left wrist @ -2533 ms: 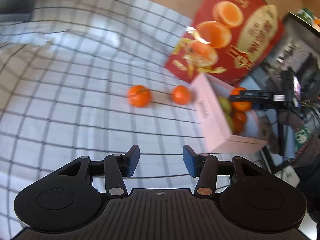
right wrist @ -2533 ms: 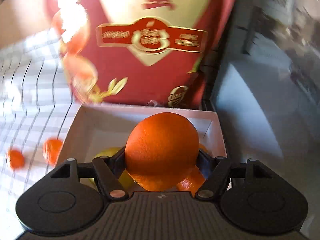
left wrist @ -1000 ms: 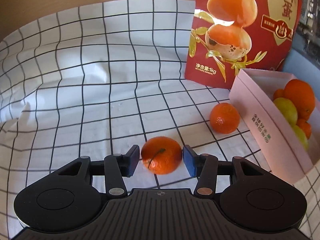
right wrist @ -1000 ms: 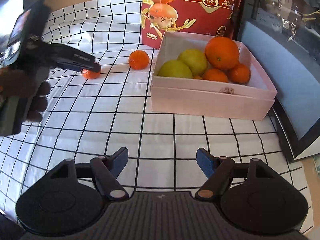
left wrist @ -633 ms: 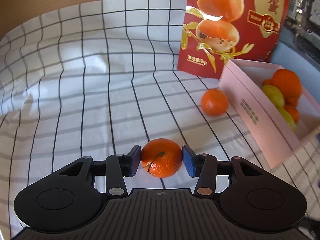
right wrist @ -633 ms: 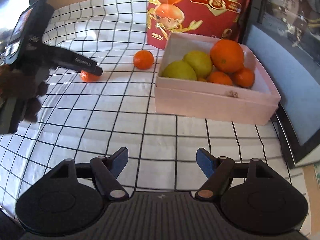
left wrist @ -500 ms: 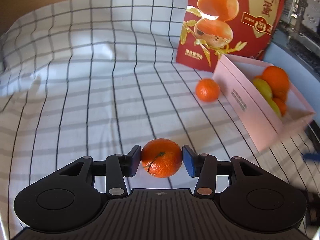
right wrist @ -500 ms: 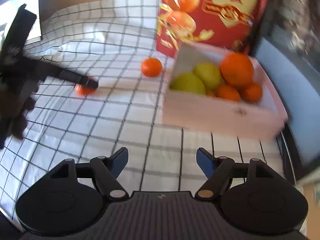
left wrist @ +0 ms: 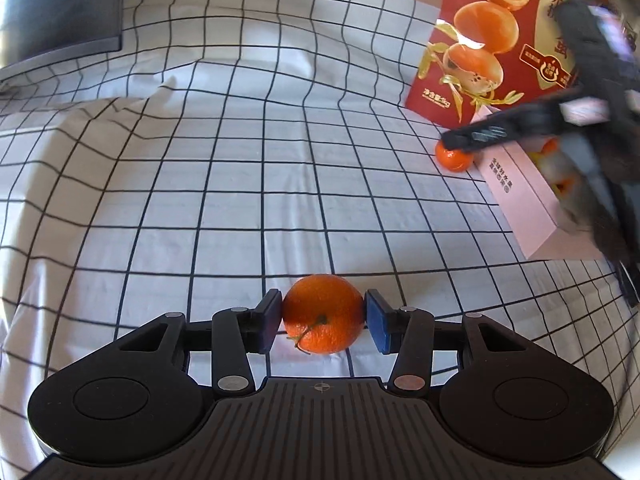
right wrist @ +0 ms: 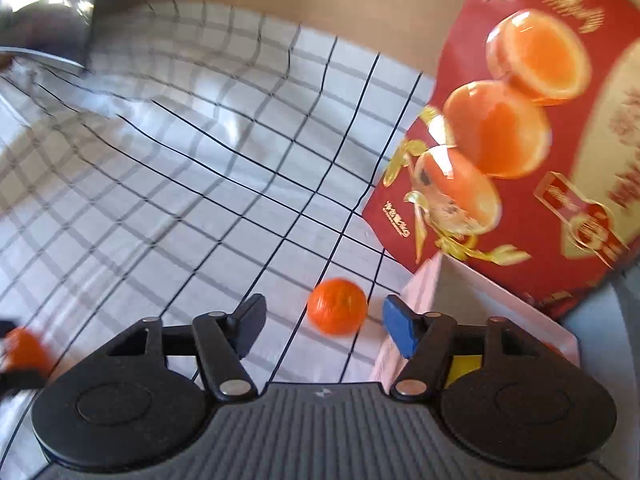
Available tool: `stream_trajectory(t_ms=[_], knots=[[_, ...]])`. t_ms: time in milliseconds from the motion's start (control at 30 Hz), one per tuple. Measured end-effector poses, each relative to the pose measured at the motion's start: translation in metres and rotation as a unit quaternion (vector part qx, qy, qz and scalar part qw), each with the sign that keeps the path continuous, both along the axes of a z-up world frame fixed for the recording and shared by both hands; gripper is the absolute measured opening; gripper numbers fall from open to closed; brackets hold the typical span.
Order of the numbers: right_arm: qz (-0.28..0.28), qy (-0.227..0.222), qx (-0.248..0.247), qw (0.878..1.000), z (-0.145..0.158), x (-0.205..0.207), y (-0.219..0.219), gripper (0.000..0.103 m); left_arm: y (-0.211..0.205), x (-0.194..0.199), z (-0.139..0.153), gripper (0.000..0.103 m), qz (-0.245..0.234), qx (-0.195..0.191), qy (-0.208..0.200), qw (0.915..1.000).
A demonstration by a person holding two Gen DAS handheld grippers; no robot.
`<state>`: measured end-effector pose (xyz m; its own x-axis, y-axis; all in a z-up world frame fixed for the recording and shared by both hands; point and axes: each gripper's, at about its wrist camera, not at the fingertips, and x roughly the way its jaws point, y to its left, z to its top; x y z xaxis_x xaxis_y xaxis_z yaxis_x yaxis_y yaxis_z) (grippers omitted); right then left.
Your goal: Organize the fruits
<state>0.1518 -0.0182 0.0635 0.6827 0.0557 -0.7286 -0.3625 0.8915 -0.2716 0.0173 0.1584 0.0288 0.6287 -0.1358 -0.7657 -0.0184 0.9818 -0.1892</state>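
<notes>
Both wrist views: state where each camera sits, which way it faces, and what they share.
Left wrist: rides the left tongs, looking forward and down over the checked cloth; its pads clamp a tangerine; the blurred right tongs cross at right.
Right wrist: rides the right tongs, tilted, low over the cloth, jaws open around a loose tangerine.
Shared: the loose tangerine, the pink box and the red bag; the held tangerine shows at the right view's left edge.

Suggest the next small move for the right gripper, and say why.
Probably ease the right gripper forward and close on the loose orange: its jaws stand open, the orange lies just ahead between them on the cloth beside the pink box.
</notes>
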Motion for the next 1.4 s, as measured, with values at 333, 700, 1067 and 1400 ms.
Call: stream_trajectory(t_ms=[333, 700, 1067, 1400], knots=[[-0.033, 0.048, -0.073, 0.996, -0.044, 0.057, 0.023, 0.054, -0.003, -0.002, 0.0, 0.051, 0.003, 0.003, 0.002, 1.0], [-0.014, 0.035, -0.047, 0.998, -0.031, 0.029, 0.008, 0.042, -0.005, 0.007, -0.009, 0.05, -0.01, -0.009, 0.02, 0.9997], [0.026, 0.065, 0.073, 0.995, -0.005, -0.076, -0.01, 0.04, -0.008, 0.01, -0.01, 0.05, -0.015, -0.001, 0.017, 0.9997], [0.042, 0.049, 0.081, 0.995, -0.016, -0.141, -0.009, 0.04, -0.009, 0.013, -0.011, 0.05, -0.02, 0.01, 0.015, 0.9996]])
